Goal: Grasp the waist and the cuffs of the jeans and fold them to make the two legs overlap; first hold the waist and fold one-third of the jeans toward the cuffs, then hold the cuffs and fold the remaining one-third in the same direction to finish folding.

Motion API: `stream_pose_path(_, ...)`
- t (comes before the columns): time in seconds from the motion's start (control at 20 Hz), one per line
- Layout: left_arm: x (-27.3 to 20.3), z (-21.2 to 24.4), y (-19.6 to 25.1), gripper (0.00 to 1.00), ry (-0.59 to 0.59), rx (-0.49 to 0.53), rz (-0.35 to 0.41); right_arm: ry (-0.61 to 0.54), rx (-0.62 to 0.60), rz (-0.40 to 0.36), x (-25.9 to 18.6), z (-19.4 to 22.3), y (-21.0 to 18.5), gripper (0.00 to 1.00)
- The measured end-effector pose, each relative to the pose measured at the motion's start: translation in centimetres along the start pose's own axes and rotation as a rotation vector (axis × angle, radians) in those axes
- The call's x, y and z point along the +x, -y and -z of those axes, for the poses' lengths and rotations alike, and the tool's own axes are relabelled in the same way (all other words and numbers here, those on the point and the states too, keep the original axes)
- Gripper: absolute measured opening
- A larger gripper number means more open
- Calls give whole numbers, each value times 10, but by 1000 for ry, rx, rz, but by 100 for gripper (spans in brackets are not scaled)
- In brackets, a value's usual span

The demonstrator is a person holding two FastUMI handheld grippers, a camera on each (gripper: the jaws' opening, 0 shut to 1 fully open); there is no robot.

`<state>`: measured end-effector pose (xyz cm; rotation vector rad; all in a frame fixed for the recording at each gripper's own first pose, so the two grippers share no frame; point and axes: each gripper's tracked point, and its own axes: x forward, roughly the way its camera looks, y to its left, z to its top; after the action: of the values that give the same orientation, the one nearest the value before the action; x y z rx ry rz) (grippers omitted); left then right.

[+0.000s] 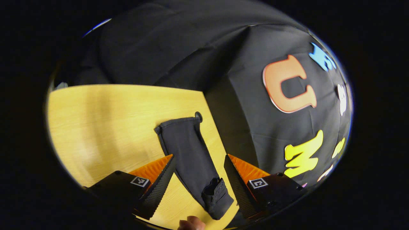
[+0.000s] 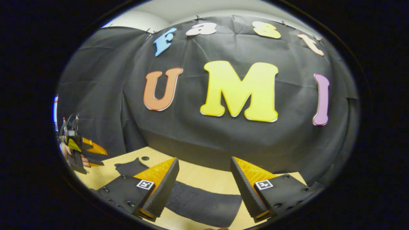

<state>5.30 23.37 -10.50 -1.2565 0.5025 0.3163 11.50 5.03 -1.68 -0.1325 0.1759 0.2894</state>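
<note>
Dark jeans (image 1: 190, 153) lie flat on the wooden table (image 1: 105, 127), legs overlapping in one long strip. In the left gripper view, the narrow end reaches the table's far edge and the pocketed waist end (image 1: 215, 196) lies near the camera. My left gripper (image 1: 199, 164) is open above the strip, its fingers on either side of the cloth. In the right gripper view, the jeans (image 2: 204, 201) run across the table below my open right gripper (image 2: 204, 169). The left gripper (image 2: 84, 153) appears far left in that view, held by a hand.
The black booth wall (image 1: 262, 134) drops just past the table's right edge, close to the jeans. Bare tabletop spreads wide to the left of the jeans. A small dark hole (image 2: 145, 158) sits in the table near the jeans' end. A fingertip (image 1: 191, 222) shows at the bottom.
</note>
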Motion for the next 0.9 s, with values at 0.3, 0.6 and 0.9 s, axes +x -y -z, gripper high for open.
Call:
stream_pose_path(0.3,44,-7,-33,98,-30,-156,-44,44,19,157,-36,-32,74,99)
stream_pose_path(0.6,65,-15,-60,98,-18,-206,-101,73,3,277,-73,-58,123,98)
stream_pose_path(0.9,88,-23,-50,97,13,-229,-57,54,-4,344,-92,-62,150,99)
